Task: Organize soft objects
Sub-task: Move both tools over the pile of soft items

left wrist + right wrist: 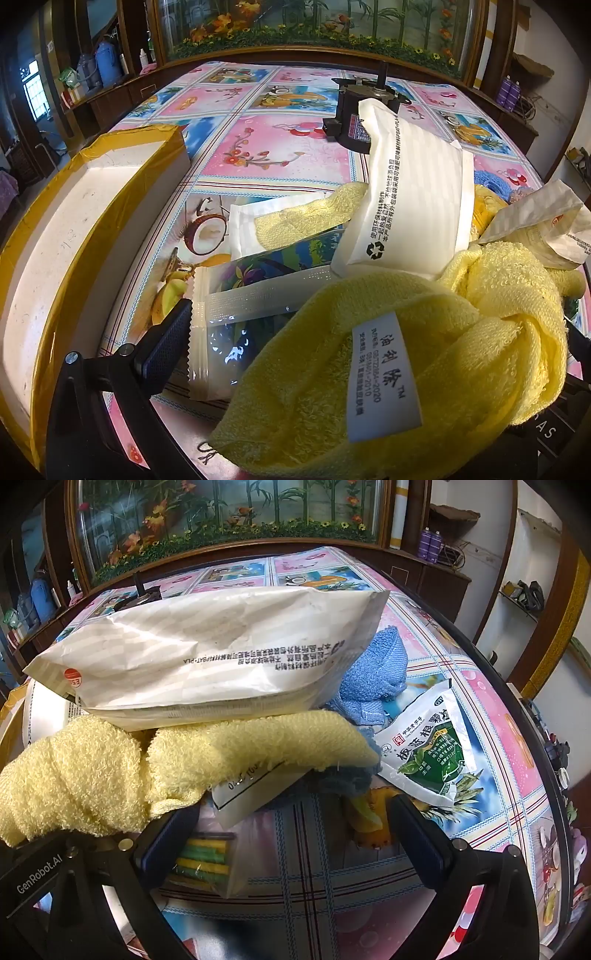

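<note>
Flowery pink-and-blue plastic tablecloth (280, 147) carries a heap of soft stuff. At 9 o'clock in the left view sits your white foam box with yellow tape (85, 221), nothing in it yet. Left gripper (351, 354) is released w/ the fluffy yellow towel (424, 332) lying across it; right gripper (291, 834) is spread wide, holding nothing. You're prob. at pick-up: clamp the towel, carry it to the box.

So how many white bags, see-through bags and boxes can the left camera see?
White pouches: 3 (big white pouch, flat white pouch, striped white pouch)
Clear zip bag: 1
Box: 1
Total: 5
</note>
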### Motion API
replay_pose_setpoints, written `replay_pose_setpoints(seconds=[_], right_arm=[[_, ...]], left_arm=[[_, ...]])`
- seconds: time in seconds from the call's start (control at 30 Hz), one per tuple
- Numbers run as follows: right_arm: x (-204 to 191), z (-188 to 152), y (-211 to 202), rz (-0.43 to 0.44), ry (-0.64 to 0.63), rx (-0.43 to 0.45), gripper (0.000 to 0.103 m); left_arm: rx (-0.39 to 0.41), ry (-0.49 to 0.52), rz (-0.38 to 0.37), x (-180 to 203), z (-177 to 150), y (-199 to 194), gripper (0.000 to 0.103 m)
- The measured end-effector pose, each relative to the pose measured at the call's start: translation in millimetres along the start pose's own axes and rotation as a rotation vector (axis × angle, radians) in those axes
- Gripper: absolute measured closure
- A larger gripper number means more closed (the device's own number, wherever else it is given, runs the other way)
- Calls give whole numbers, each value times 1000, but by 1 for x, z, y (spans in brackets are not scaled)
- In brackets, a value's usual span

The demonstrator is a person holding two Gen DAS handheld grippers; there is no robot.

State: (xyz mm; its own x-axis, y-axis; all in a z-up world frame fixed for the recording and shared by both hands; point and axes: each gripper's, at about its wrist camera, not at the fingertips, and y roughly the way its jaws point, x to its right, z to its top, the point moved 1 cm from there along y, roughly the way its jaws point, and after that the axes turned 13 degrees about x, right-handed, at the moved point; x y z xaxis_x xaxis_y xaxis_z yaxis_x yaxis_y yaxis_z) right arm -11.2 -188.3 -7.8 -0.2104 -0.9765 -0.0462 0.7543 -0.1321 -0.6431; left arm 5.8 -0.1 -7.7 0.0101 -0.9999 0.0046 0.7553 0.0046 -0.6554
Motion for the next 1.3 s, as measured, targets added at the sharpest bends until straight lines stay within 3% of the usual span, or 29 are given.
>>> replay_pose_setpoints(seconds=[0.33,0.5,0.77,0.83,0.93,1.1,1.2,1.3], right_arm=[[-1,0,0,-2,-1,2,0],[-1,1,3,-3,-3,1,0],[0,1,0,-8,14,-32,0],[0,1,-1,-6,11,-59,0],[0,-2,-5,33,-28,-66,0],[8,-7,-15,66,-67,-103,1],[19,-3,-41,89,-44,-37,1],[34,7,-83,102,-10,139,1]], left_arm=[[-5,2,2,0,-4,-2,0],[-47,57,-63,-6,-6,-8,0],[-46,65,-74,-6,-10,-12,0],[-60,76,-110,-6,-10,-16,0],[-58,-22,-212,-21,-8,-34,6],[65,-53,-293,-49,5,-84,6],[130,-87,-306,-75,14,-107,6],[162,-109,-287,-100,18,-119,6]])
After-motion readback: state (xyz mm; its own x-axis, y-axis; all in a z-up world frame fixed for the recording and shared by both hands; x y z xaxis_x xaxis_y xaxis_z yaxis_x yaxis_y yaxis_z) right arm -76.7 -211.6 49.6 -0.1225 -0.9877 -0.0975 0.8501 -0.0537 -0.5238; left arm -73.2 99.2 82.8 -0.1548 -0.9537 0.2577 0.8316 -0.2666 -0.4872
